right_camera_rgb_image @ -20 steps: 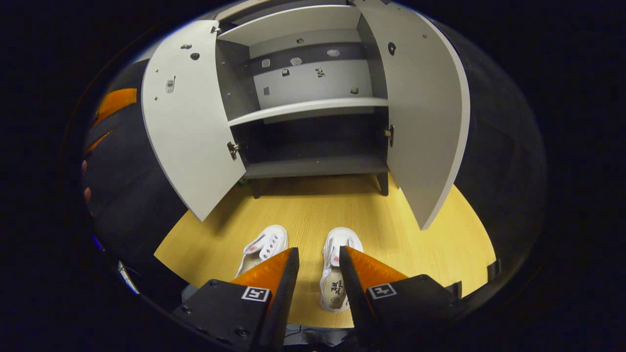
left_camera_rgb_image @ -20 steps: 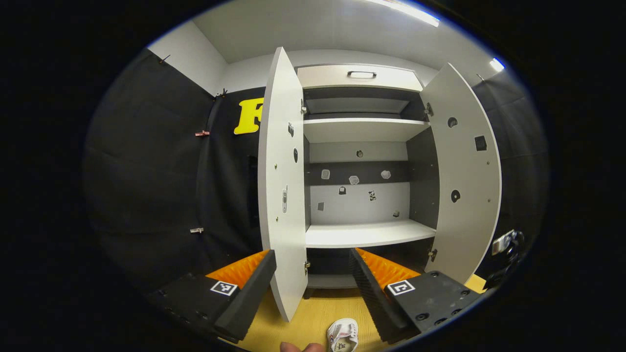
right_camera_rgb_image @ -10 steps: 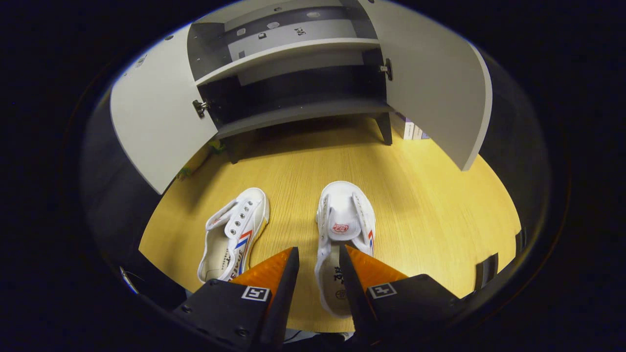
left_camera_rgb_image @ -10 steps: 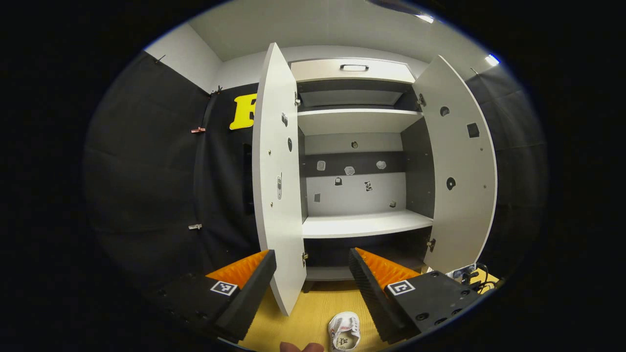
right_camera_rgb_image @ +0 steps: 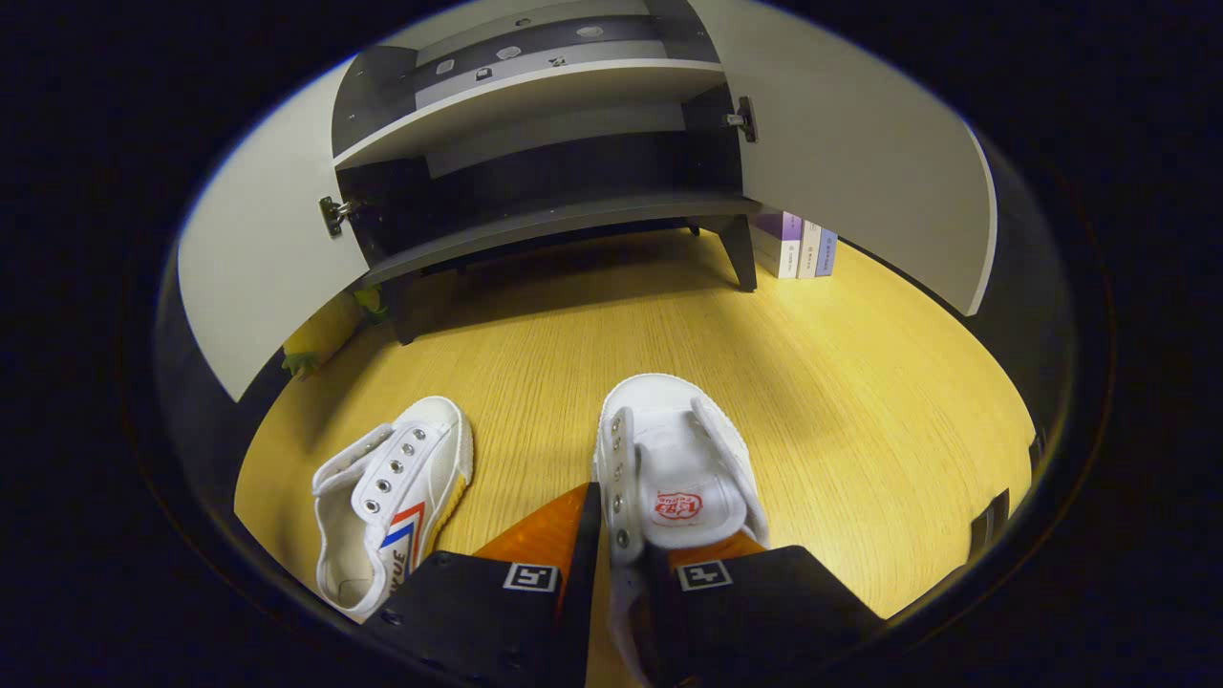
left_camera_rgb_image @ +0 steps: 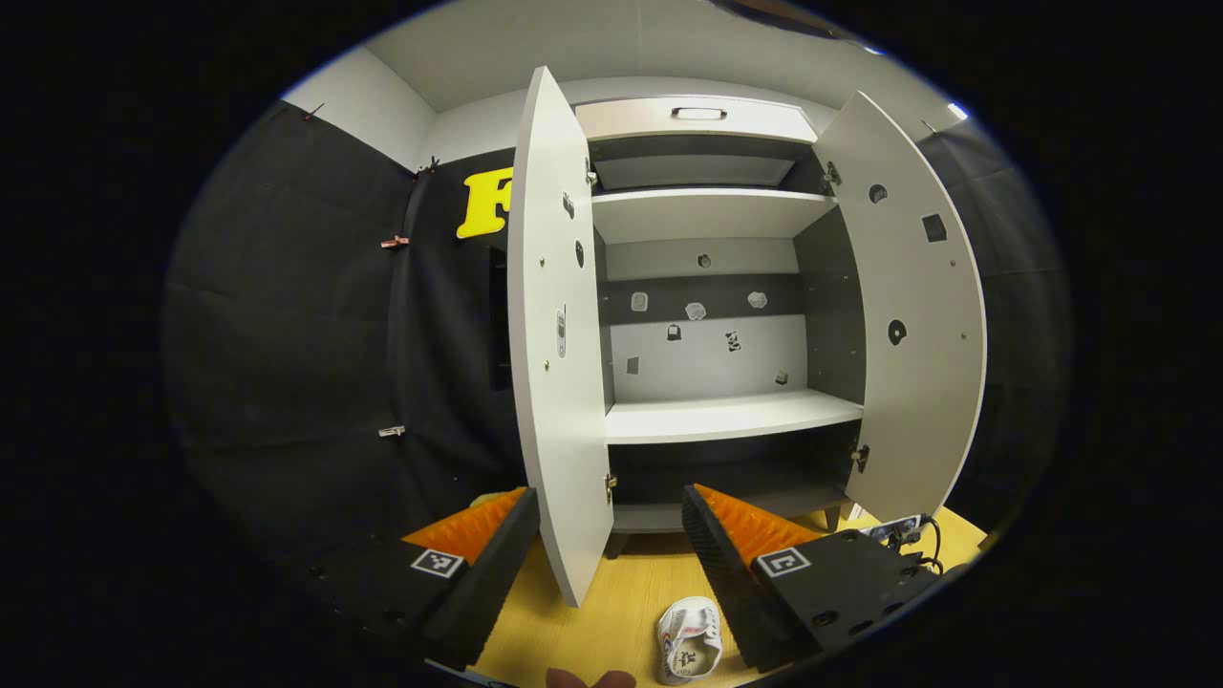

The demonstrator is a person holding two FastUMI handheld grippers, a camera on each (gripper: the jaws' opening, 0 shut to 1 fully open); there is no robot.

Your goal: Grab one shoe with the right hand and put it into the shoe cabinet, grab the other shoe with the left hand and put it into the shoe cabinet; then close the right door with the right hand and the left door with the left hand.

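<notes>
Since half a second ago my right gripper (right_camera_rgb_image: 626, 535) has dropped onto the right-hand shoe (right_camera_rgb_image: 669, 468). In the right gripper view its fingers have closed on the white canvas side wall; the other shoe (right_camera_rgb_image: 392, 492) lies just beside on the wood-grain floor (right_camera_rgb_image: 860, 401). In the left gripper view my left gripper (left_camera_rgb_image: 611, 535) hangs spread wide and empty, facing the shoe cabinet (left_camera_rgb_image: 712, 420), flat doors open, smooth shelves bare.
</notes>
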